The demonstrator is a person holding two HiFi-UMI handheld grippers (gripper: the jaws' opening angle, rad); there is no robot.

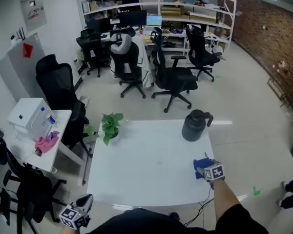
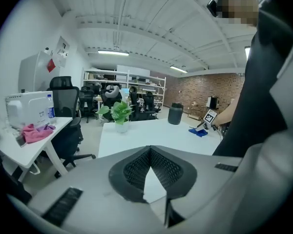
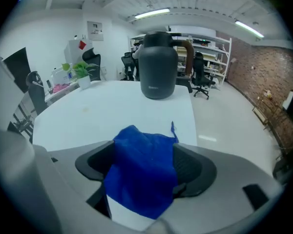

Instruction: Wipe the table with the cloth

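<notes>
Cloth (image 3: 142, 179), blue and bunched, lies between the jaws of my right gripper (image 1: 205, 171) near the right edge of the white table (image 1: 146, 169); those jaws stand wide apart, with the cloth draped across the gap and not pinched; the dark jug (image 1: 195, 126) stands beyond it; the potted plant (image 1: 111, 126) sits at the far left corner; my left gripper (image 2: 150, 150) hangs off the near left corner, its tips together on nothing.
</notes>
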